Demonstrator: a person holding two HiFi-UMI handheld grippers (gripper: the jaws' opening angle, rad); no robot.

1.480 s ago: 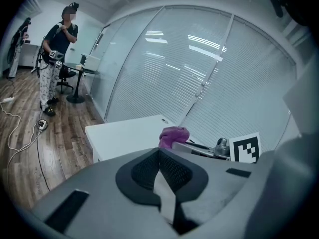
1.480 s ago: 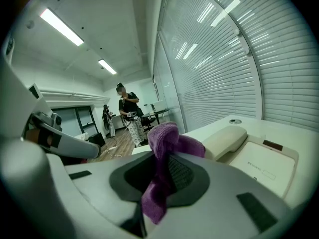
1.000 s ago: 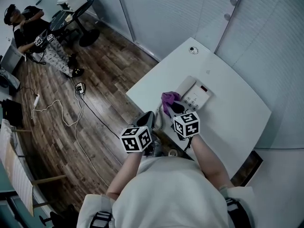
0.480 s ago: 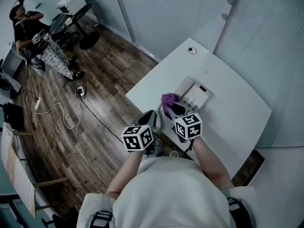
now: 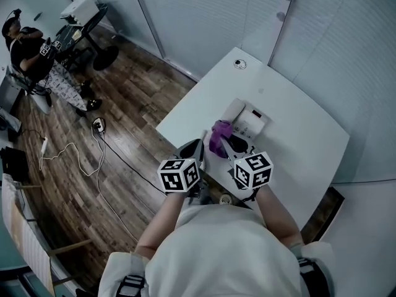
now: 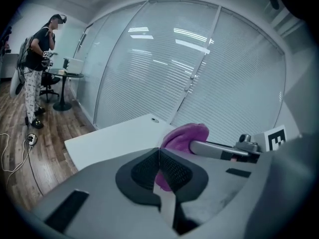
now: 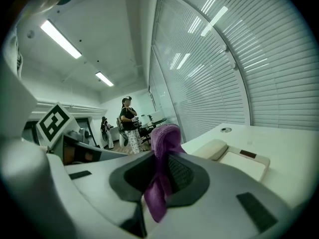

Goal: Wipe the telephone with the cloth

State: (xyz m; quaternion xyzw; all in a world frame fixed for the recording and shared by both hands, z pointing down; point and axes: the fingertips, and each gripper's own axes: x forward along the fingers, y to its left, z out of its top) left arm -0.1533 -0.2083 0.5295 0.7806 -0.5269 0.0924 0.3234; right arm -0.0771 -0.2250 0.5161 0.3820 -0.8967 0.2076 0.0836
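A: Right claw (image 7: 160,169), what state?
B: Clenched on the purple cloth (image 7: 163,148). Fabric's pinched btwn the pads, w/ 1 bunch standing up above them and 1 tail hanging below.
A: And the telephone (image 5: 249,119)?
B: White, lying flat on the white worktop (image 5: 297,147), handset along its 9 o'clock side. In the head view the cloth sits at the set's 7 o'clock corner, over the handset end. Touching or not, can't tell.
A: Left claw (image 6: 159,169)?
B: Clamped tight w/ nothing in it, pads meeting. It's at 9 o'clock of the right claw, near the worktop's edge, clear of the telephone.
A: Bkgd?
B: 1 person (image 5: 28,48) at 10 o'clock in the head view, beside a round table (image 5: 93,20), on a wood floor (image 5: 124,104).
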